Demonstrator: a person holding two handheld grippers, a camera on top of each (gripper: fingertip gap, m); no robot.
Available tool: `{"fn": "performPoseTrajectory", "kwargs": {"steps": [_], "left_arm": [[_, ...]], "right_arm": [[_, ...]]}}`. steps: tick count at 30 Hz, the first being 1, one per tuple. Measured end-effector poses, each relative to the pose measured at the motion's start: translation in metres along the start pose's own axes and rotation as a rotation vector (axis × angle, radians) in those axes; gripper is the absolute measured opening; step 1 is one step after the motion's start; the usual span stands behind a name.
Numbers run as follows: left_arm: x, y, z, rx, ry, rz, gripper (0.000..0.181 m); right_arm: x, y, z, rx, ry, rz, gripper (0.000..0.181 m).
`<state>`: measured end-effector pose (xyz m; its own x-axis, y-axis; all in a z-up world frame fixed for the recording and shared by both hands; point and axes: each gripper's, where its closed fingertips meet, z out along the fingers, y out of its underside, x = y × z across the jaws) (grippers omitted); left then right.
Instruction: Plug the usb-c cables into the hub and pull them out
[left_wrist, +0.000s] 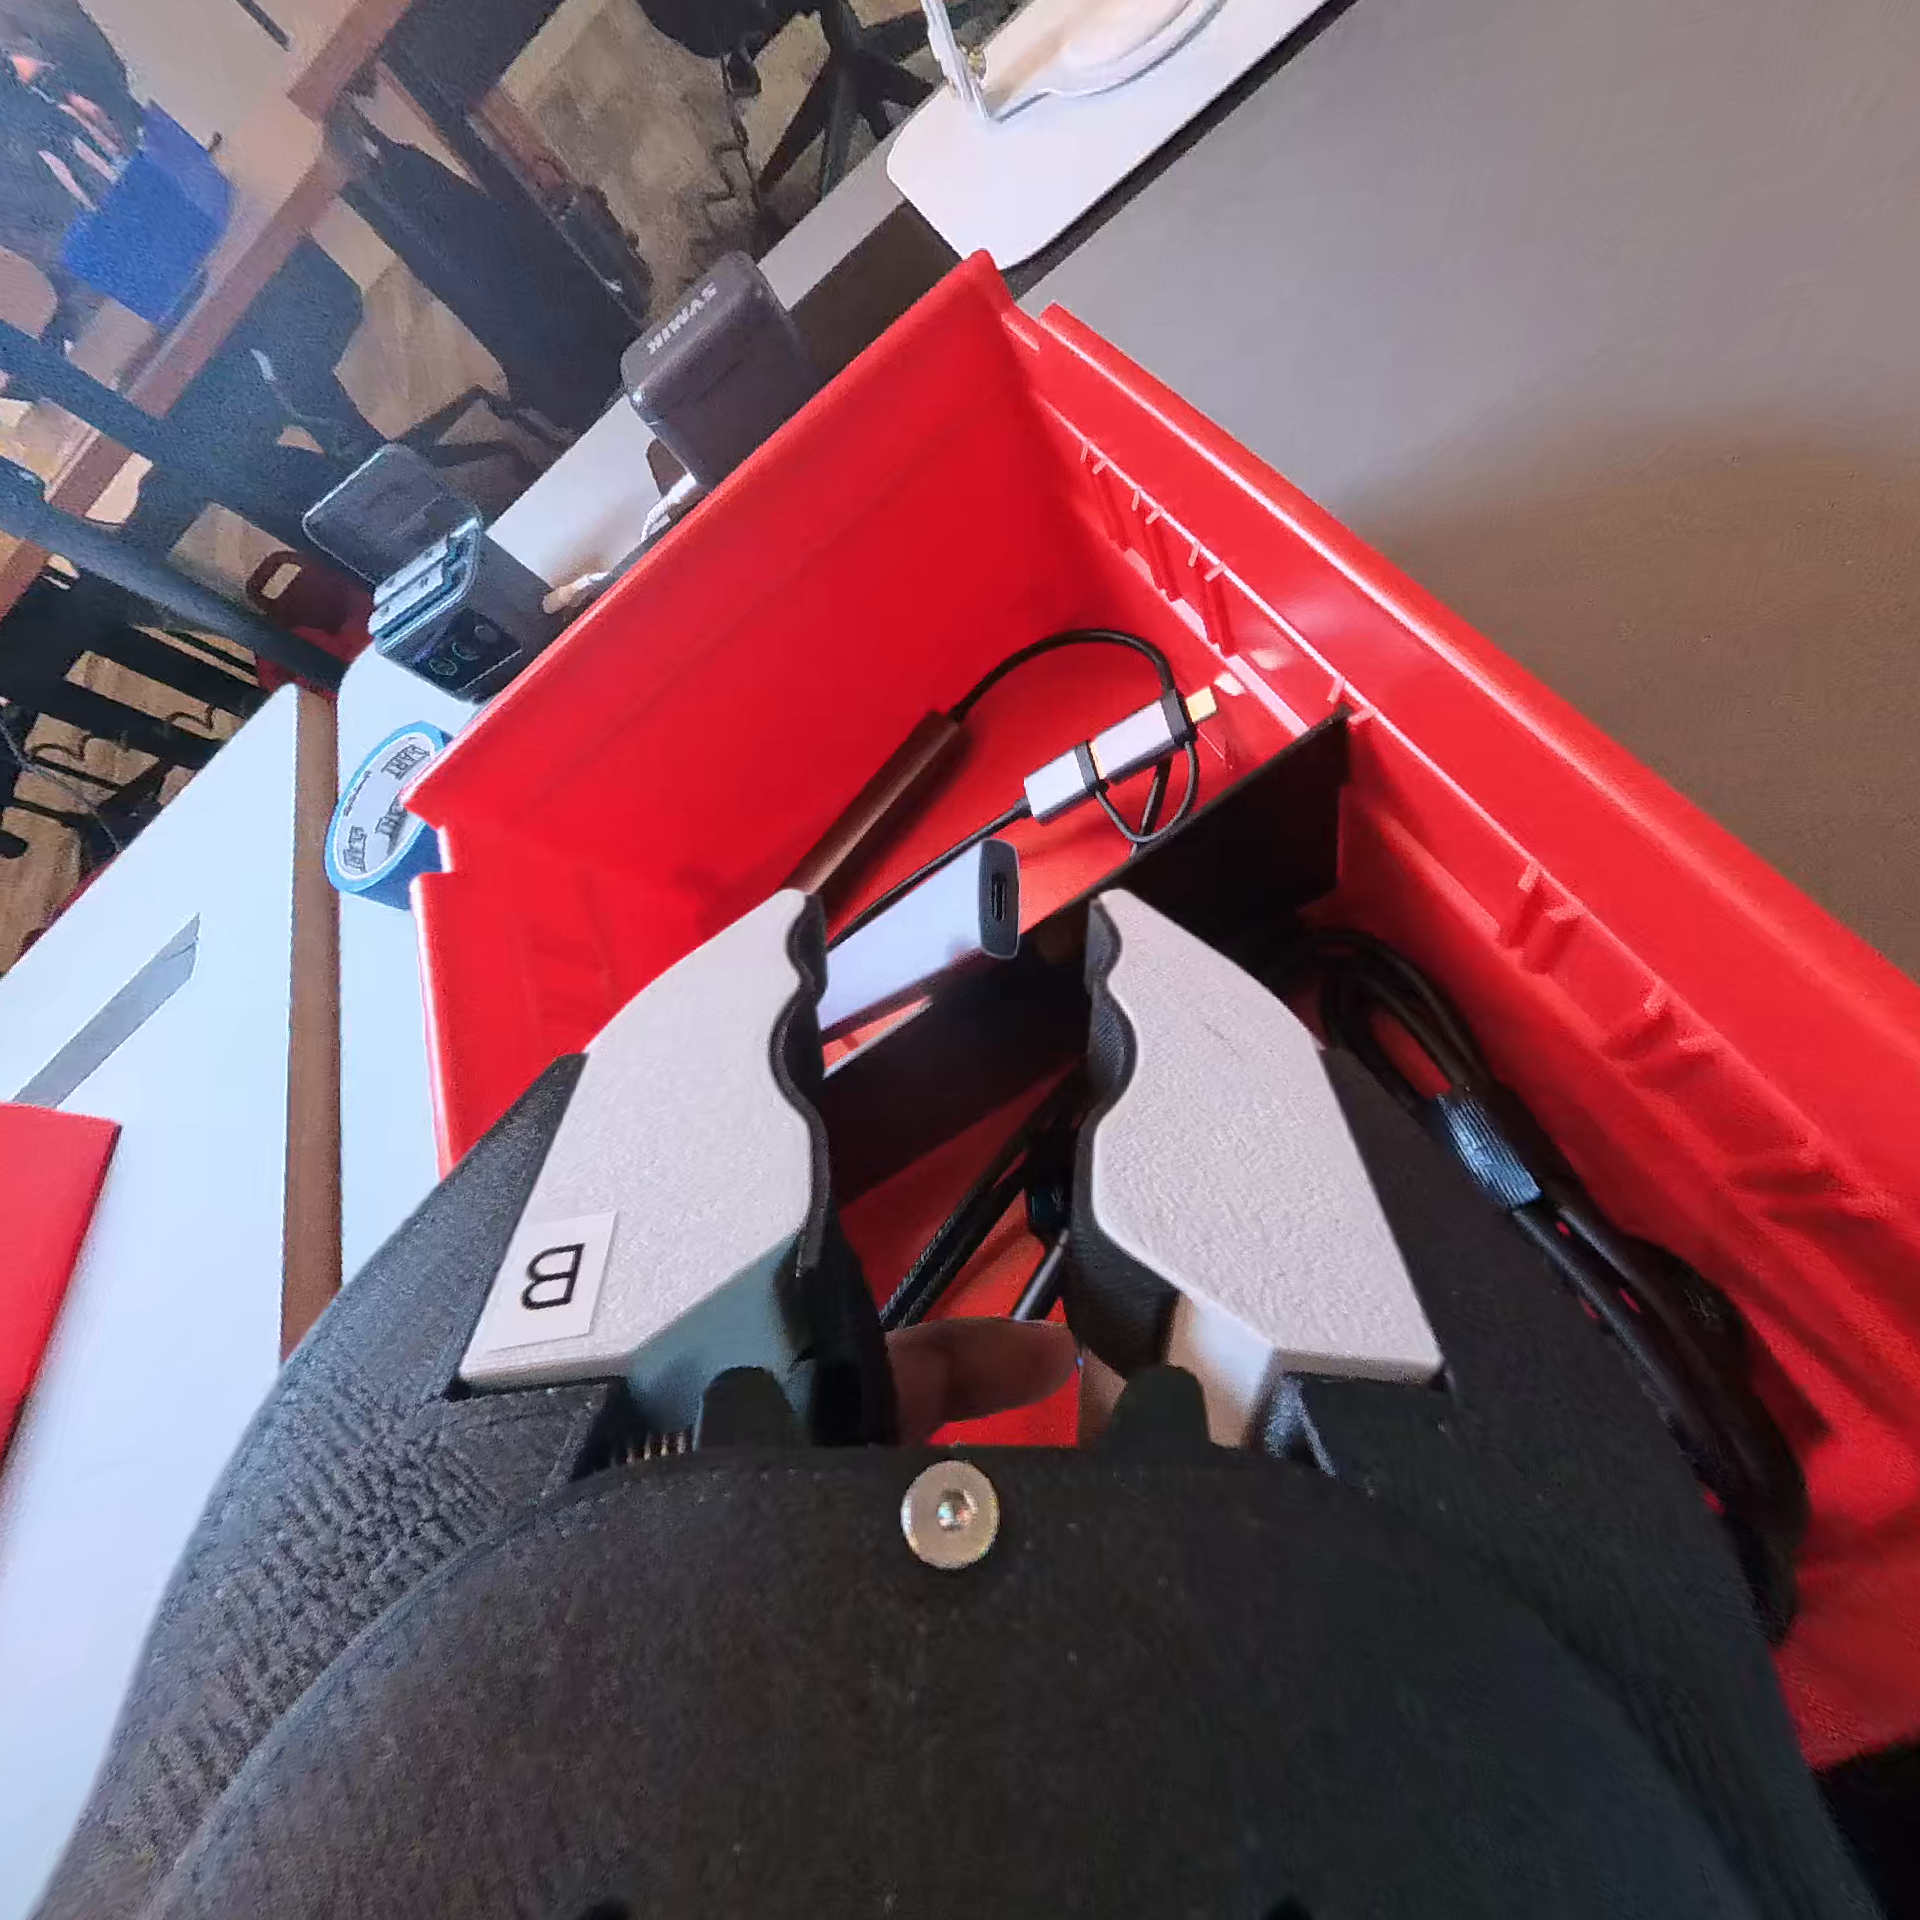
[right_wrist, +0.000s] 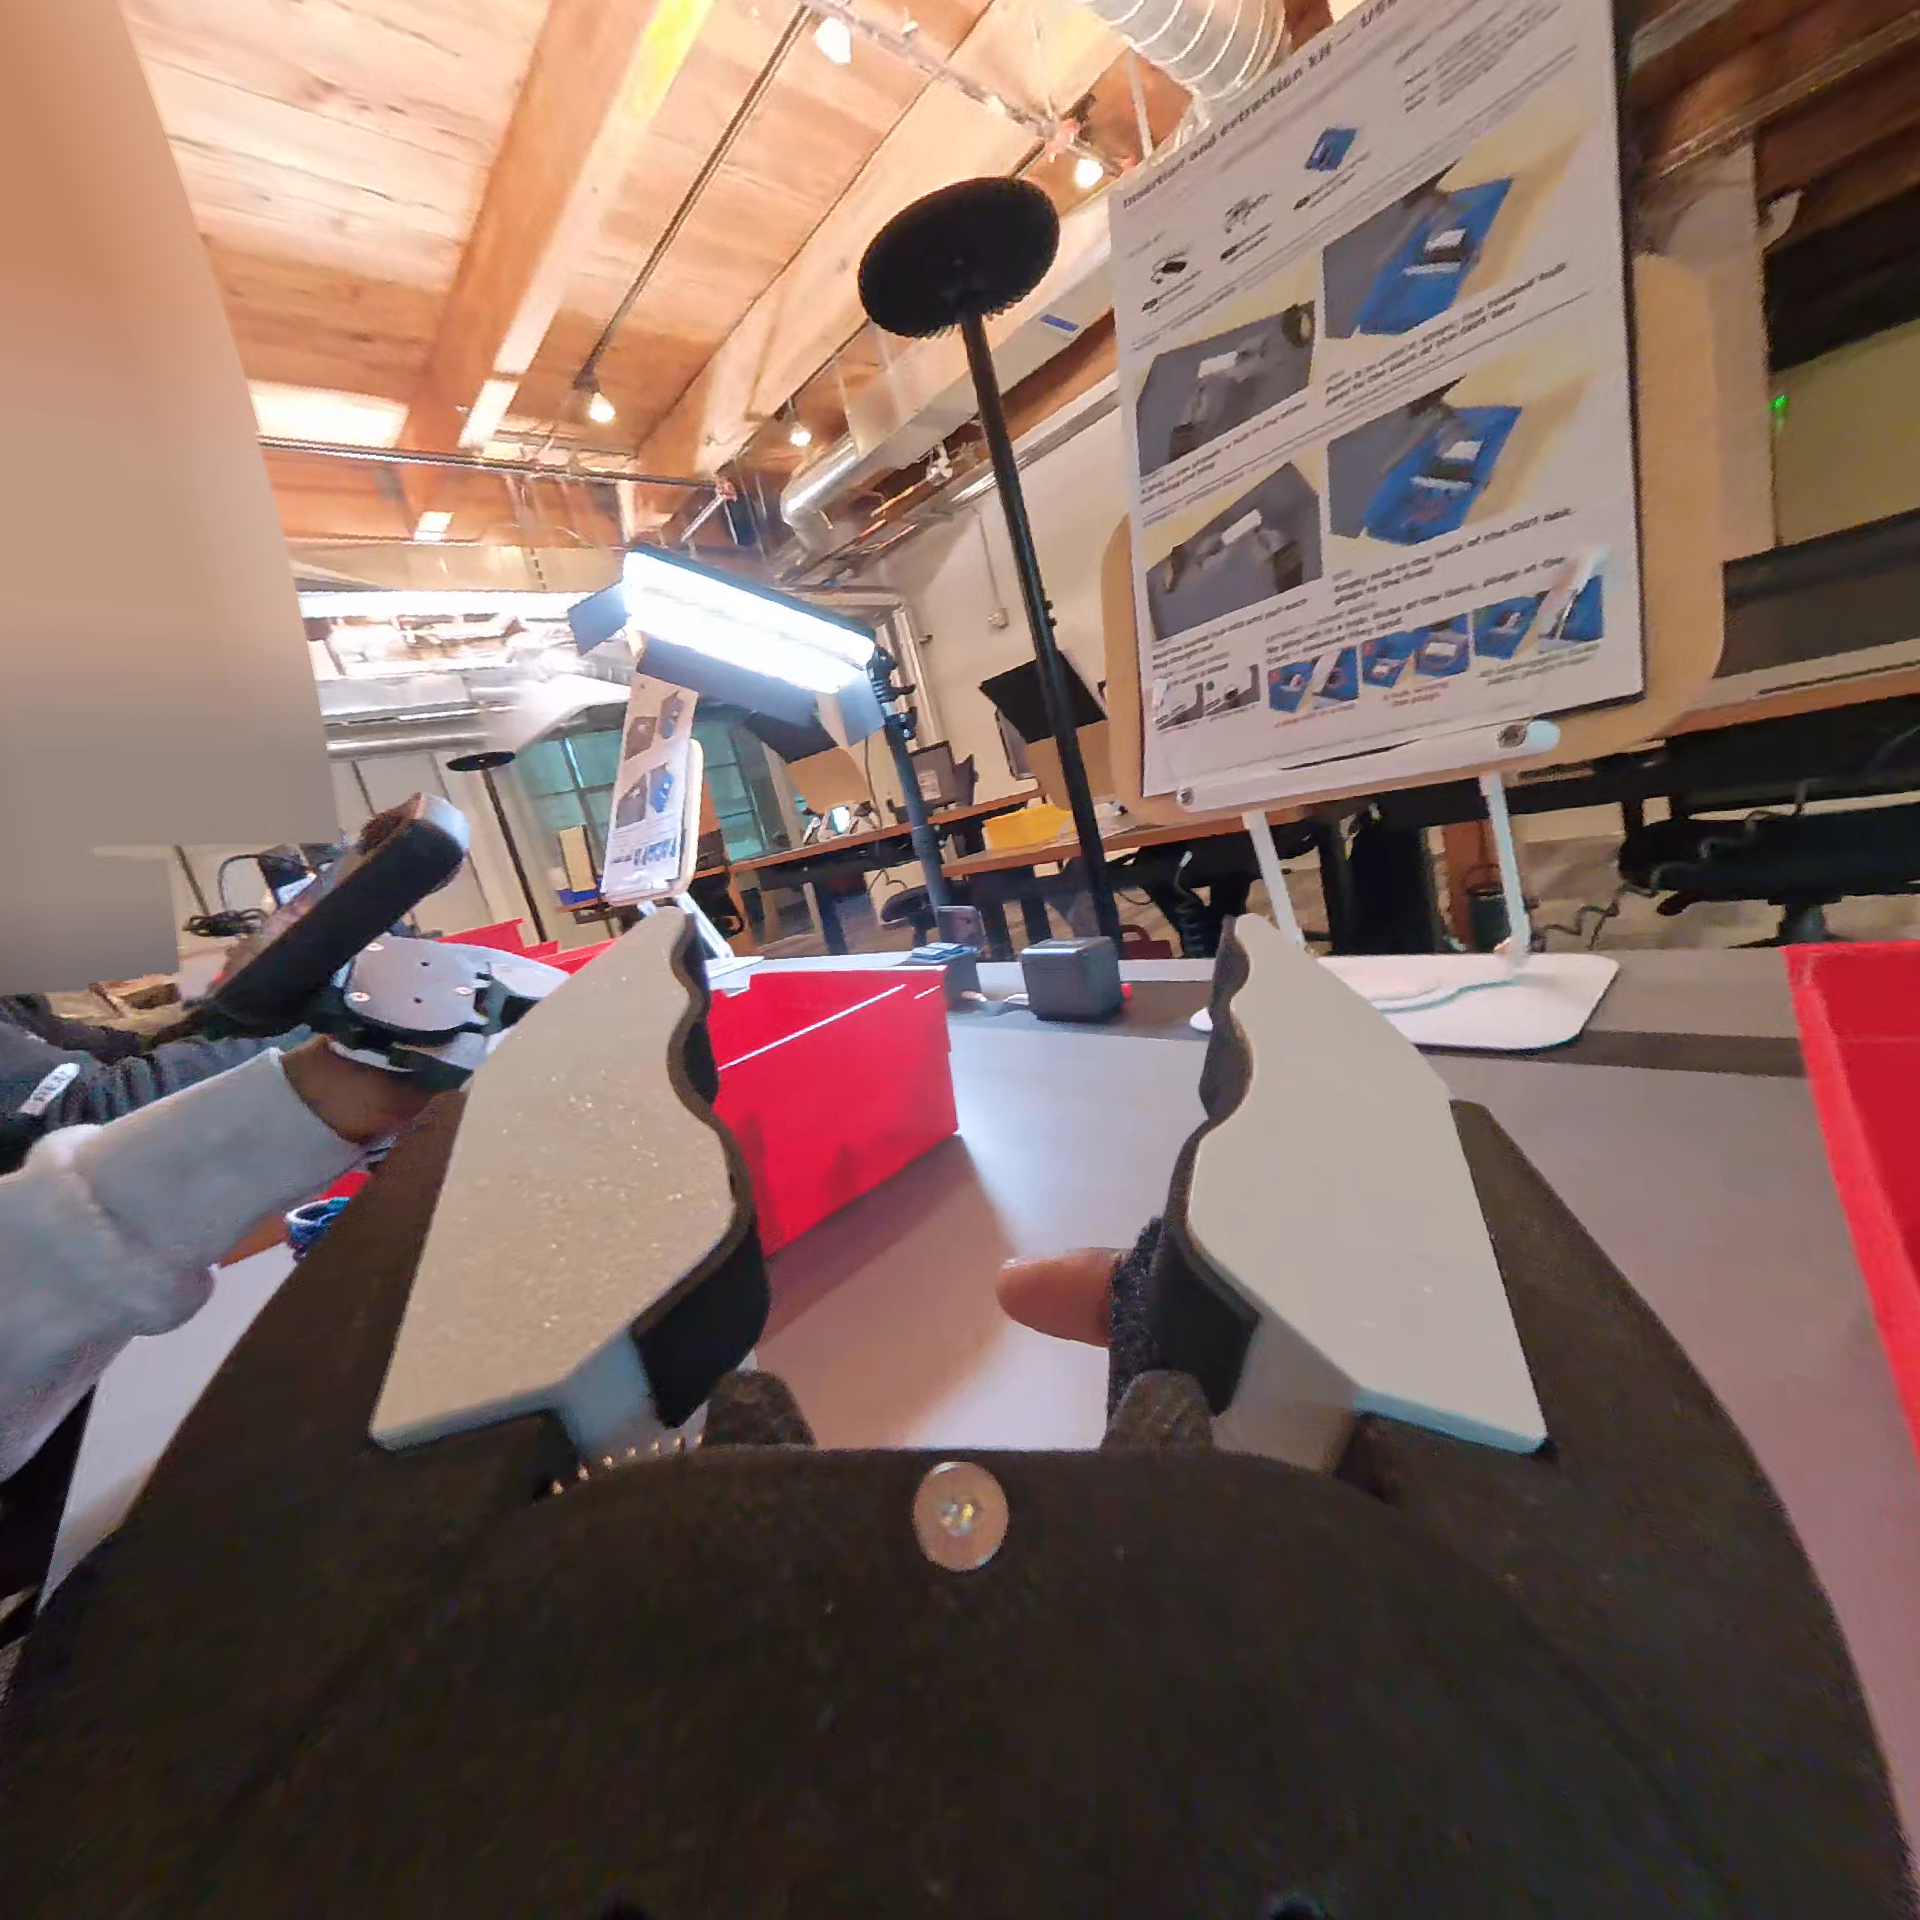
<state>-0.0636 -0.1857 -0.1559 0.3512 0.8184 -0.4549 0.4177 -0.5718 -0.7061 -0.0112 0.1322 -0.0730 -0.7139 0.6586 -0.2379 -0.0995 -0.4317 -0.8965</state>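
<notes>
At frame centre the left gripper (left_wrist: 951, 971), jaws apart, straddles the grey hub (left_wrist: 914, 935) inside the red bin (left_wrist: 727, 665), apparently about to clamp it, while the right gripper (right_wrist: 961, 1023) waits empty and wide apart above the table (right_wrist: 1610, 1195), next needing a usb-c cable (left_wrist: 1117, 743).

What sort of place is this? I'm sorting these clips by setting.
Probably a lab or workshop set up for recording tasks. The right wrist view shows exposed wooden ceiling beams, a light panel on a stand and an illustrated instruction board on a grey worktable holding a red parts bin.

hub (left_wrist: 914, 940) rear hidden, black cables (left_wrist: 1496, 1164) edge-cropped
</notes>
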Motion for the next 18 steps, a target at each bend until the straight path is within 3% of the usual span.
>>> {"fn": "performPoseTrajectory", "kwargs": {"steps": [2,4,6,13,18], "left_arm": [[0.001,0.004,0.007,-0.017,0.005,0.023,0.038],[-0.002,0.004,0.011,-0.005,-0.024,0.072,0.017],[-0.011,-0.005,0.006,0.045,-0.105,0.133,0.012],[-0.067,-0.061,-0.058,0.351,-0.416,0.154,0.010],[-0.091,-0.094,-0.112,0.515,-0.543,0.149,0.009]], "right_arm": [[-0.004,0.003,0.001,-0.013,-0.013,-0.010,0.093],[-0.006,0.005,0.001,-0.020,-0.015,-0.046,0.091],[-0.004,0.007,0.002,-0.034,0.003,-0.078,0.089],[0.011,0.043,0.005,-0.249,0.104,-0.179,0.083],[0.073,0.074,-0.015,-0.579,0.458,-0.324,0.055]]}}
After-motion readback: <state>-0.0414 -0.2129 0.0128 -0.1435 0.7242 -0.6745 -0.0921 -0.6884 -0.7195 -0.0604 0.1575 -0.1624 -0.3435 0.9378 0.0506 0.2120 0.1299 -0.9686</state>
